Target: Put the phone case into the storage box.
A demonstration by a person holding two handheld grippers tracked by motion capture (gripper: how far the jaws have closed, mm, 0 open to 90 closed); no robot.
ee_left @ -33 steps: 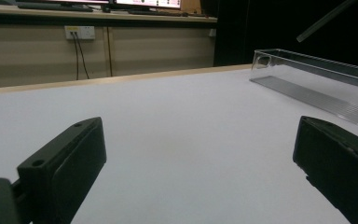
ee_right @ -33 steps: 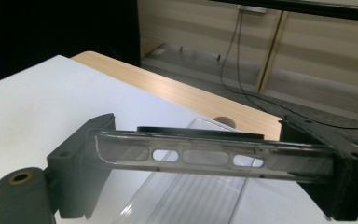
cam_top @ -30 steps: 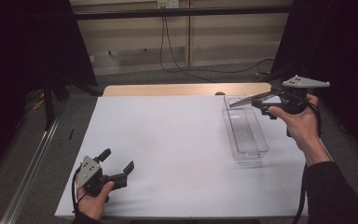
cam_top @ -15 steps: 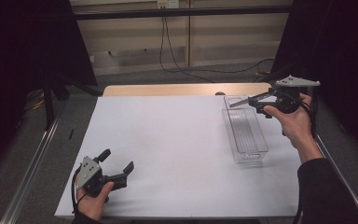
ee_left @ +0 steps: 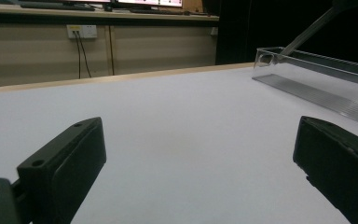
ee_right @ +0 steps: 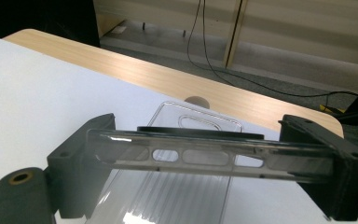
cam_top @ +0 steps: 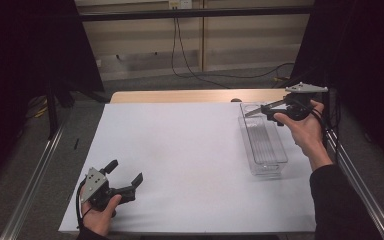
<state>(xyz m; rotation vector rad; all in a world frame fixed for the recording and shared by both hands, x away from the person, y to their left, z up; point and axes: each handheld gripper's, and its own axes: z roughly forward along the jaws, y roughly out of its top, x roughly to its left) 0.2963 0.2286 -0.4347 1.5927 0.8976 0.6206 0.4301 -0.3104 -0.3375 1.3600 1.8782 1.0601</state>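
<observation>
A long clear plastic container (cam_top: pixel 262 145) lies on the white table sheet (cam_top: pixel 190 150) at the right, also seen in the left gripper view (ee_left: pixel 317 79) and the right gripper view (ee_right: pixel 186 196). My right gripper (cam_top: pixel 267 109) hovers over its far end, shut on a flat clear lid (ee_right: pixel 205 156) with slotted cutouts, held almost level across the jaws (ee_right: pixel 209 154). The lid's free end (cam_top: pixel 254 111) points left over the container. My left gripper (cam_top: pixel 126 172) rests on the sheet at the near left, open, with nothing between its jaws (ee_left: pixel 196 154).
A strip of bare wooden tabletop (cam_top: pixel 195 96) runs along the far edge. Metal rails (cam_top: pixel 35 180) flank the table. Cables (cam_top: pixel 190 60) hang down the back wall. Dark curtains stand on both sides.
My right gripper has shifted a little to the left with the lid, over the container's far end. The left gripper has stayed still.
</observation>
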